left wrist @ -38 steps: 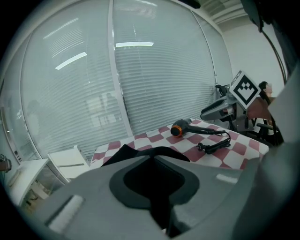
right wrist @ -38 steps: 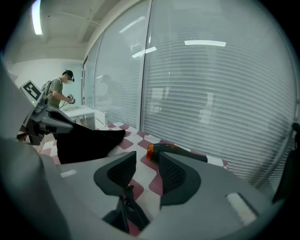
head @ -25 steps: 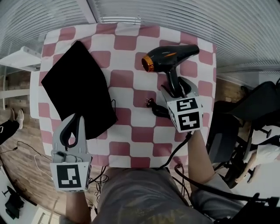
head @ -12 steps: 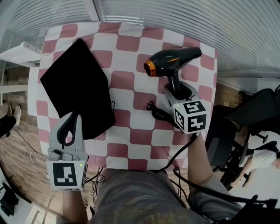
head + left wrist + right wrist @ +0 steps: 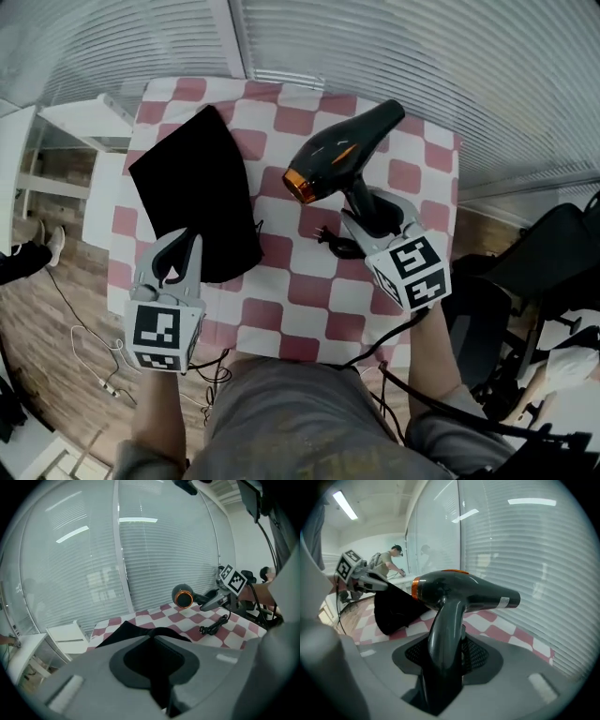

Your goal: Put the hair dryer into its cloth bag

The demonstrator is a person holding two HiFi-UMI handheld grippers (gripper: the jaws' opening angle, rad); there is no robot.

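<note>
The black hair dryer (image 5: pixel 342 150) with an orange ring hangs above the checkered table (image 5: pixel 319 300), orange end pointing at the bag. My right gripper (image 5: pixel 370 208) has just been closing and is shut on the dryer's handle (image 5: pixel 447 634), which stands upright between the pads. The dryer's cord and plug (image 5: pixel 328 239) trail on the cloth below. The black cloth bag (image 5: pixel 197 187) lies flat on the table's left side. My left gripper (image 5: pixel 187 239) is shut on the bag's near edge, and black cloth (image 5: pixel 124 630) rises to its tips (image 5: pixel 152 634).
A white shelf (image 5: pixel 84 122) stands beside the table's left edge. Blinds behind glass run along the far side. A black chair (image 5: pixel 553 244) is to the right, and loose cables (image 5: pixel 103 366) lie on the wooden floor. A person (image 5: pixel 389 562) stands far off.
The right gripper has closed on the dryer's handle and lifted it off the table; its orange end has swung down and left toward the bag. The left gripper has stayed at the bag's edge.
</note>
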